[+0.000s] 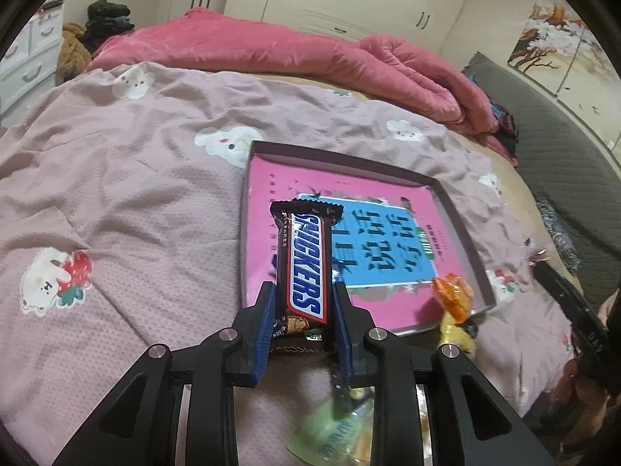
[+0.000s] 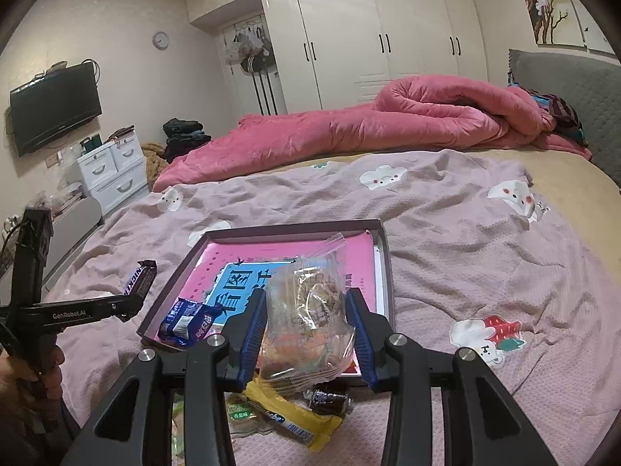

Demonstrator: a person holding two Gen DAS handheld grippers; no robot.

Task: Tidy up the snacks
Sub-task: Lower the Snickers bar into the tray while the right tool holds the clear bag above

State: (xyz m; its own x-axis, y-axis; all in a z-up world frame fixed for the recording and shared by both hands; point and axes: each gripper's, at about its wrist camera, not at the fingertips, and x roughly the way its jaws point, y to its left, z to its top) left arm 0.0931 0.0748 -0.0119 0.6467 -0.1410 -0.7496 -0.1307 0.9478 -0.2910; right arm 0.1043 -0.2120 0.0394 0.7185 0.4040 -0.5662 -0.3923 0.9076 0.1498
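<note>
Right up close, the left gripper [image 1: 302, 310] is clamped on a Snickers bar [image 1: 306, 264] held above the near edge of the pink-lined tray [image 2: 382, 268], while the right gripper [image 2: 306, 322] pinches a clear snack bag [image 2: 306, 318], with a yellow wrapper [image 2: 295, 419] and a dark candy [image 2: 328, 398] loose on the bedspread just beneath. Inside the tray's near corner lies a blue packet [image 2: 186, 322]. Beyond spreads the mauve bunny-print bedspread [image 2: 465, 233], then a rolled pink quilt [image 2: 388, 124], white wardrobes [image 2: 372, 39] and a wall TV [image 2: 54, 108].
</note>
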